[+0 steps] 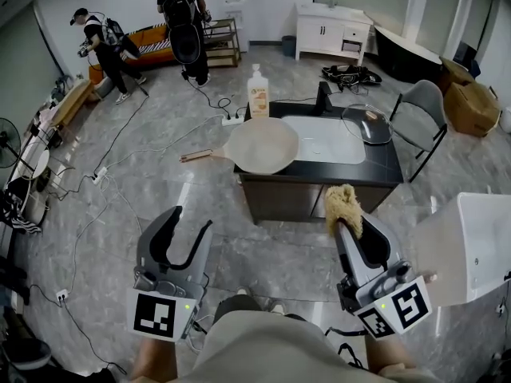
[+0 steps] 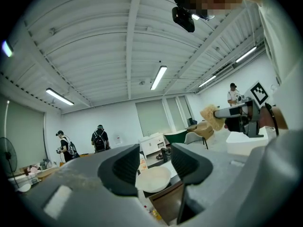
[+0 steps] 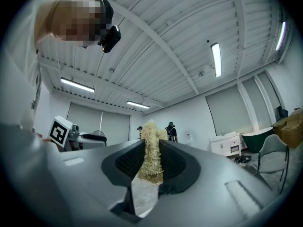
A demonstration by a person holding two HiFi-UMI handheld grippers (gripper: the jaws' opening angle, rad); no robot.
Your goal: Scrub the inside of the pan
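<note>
The pan [image 1: 262, 145] is set at the near left corner of the dark tabletop [image 1: 383, 172]. Its bowl appears to overhang the edge and its wooden handle [image 1: 196, 156] sticks out to the left over the floor, where it can be reached from that side. It lies just beside the white sink basin [image 1: 323, 138], with a soap bottle [image 1: 257, 92] behind it and a glass lid [image 1: 367, 124] at the basin's far side.

A straw-coloured fibre scrubber [image 1: 343, 204] is pinched between the jaws of the right gripper [image 1: 346, 228]. Much of it is left proud of the tips, so that fibre rather than plastic would meet the pan. The jaws of the left gripper [image 1: 192, 220] are spread with nothing between them. In the left gripper view the pan is framed in the gap, well apart, which suggests the handle is meant to be steadied by it. Both grippers are held short of the tabletop, so scrubbing is judged not yet begun.
</note>
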